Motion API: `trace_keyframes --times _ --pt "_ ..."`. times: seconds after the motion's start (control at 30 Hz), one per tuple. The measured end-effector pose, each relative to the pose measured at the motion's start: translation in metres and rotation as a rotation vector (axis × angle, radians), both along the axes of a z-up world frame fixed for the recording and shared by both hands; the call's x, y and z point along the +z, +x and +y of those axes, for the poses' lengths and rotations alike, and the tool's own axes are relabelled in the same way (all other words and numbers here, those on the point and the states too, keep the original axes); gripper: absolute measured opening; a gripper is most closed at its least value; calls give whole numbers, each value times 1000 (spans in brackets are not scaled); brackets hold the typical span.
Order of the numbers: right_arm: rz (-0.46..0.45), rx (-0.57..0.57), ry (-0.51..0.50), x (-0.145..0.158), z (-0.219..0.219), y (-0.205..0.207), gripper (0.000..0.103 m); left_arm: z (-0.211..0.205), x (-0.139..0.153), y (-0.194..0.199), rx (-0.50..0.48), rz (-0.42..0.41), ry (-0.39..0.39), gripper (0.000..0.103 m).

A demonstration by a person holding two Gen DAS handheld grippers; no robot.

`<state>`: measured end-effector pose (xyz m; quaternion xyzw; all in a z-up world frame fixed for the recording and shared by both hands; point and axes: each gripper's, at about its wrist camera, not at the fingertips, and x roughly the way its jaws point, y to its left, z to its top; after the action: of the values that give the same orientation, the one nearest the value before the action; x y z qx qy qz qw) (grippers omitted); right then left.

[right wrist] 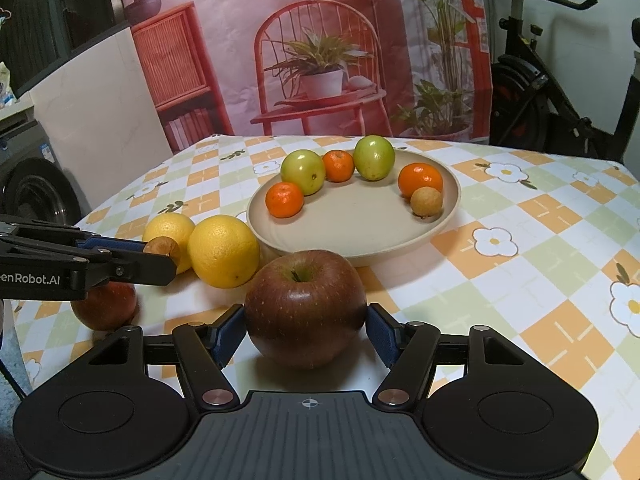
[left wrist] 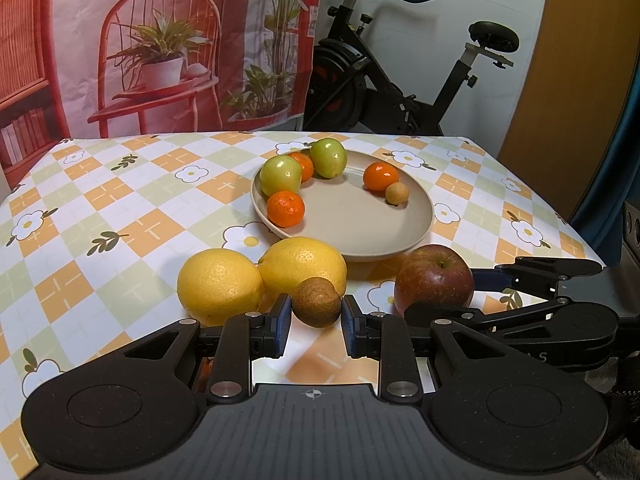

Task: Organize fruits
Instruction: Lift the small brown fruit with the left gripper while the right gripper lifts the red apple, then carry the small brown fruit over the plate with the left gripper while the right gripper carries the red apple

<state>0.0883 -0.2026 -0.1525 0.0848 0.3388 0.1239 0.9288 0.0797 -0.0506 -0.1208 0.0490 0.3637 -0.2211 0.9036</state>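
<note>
Small brown rough-skinned round fruit [left wrist: 316, 302] is sitting between the blue pads of the left tool [left wrist: 316, 312] – pads are pressing on both its sides, so the tool is clenched on it. It's sitting low, just in front of the two big yellow citrus fruits [left wrist: 256, 276], which are touching each other on the checked floral surface [left wrist: 120, 208].

Large dark-red apple [right wrist: 306, 308] is sitting between the fingers of the right tool [right wrist: 306, 330]. Both pads are lying against its flanks, stem pointing up – reading this as grasped, though the far contact is partly hidden by the apple's bulge. A second red apple [right wrist: 105, 306] is lying under the left tool's arm, near the surface's edge.

Key relation: the beige round plate [right wrist: 400, 236] is lying straight ahead of both tools, beyond the held fruit. The apple is nearly touching its near rim; the brown fruit has the yellow citrus between it and the plate, so my guess is the left tool is needing to lift over them. Right hand is the nearer one to the plate.

Plate is already carrying two green round fruits [right wrist: 338, 164], three small orange mandarins [right wrist: 285, 199] and a small tan round fruit [right wrist: 427, 201], all along the far rim – the near half is looking free for the drop.
</note>
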Motion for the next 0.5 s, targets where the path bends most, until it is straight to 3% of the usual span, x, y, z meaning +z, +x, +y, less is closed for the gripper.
trace_keyframes --times 0.5 --pt "11 8 -28 6 0 4 61 -1 3 -1 -10 -13 8 28"
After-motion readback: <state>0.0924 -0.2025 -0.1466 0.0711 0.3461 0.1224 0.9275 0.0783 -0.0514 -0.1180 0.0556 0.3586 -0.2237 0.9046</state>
